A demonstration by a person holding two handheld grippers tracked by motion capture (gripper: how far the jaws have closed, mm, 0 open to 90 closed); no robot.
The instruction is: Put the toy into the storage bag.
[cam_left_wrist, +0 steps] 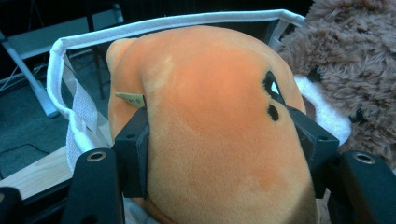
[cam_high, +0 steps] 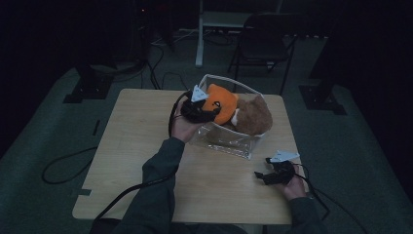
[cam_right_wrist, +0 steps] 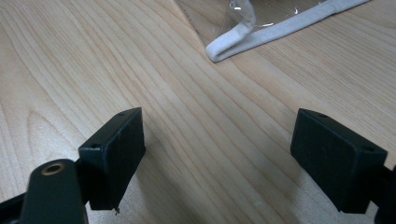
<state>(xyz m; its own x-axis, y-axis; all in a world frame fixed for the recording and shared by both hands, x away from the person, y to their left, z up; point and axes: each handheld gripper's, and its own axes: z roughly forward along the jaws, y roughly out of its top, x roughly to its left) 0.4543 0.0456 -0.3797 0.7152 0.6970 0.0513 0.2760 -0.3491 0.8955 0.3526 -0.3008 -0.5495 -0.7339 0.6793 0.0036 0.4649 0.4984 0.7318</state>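
left gripper (cam_left_wrist: 219,140): its two blocky black jaws press on either side of a rounded orange plush toy (cam_left_wrist: 210,121), the pads denting the short, smooth pile. the toy has small black stitched marks on its face and a tan fabric tag (cam_left_wrist: 130,99) poking out beside one pad. it sits in the mouth of a clear plastic bag (cam_high: 229,139), whose rim is edged in white woven tape (cam_left_wrist: 154,25) with a mesh-textured patch at the corner. just beside the orange toy, touching it, lies a shaggy brown plush toy (cam_left_wrist: 350,56) with a white muzzle, its fur longer and coarser. in the high view the bag stands on the far middle of the table (cam_high: 136,146), both toys bulging out of the top, and the left hand (cam_high: 182,127) holds the gripper at the bag's near-left corner.

right gripper (cam_right_wrist: 219,163): jaws spread wide with nothing between them, low over bare pale wood-grain laminate near the table's right front edge, well apart from the bag; a taped corner of the bag (cam_right_wrist: 243,39) lies ahead of it.
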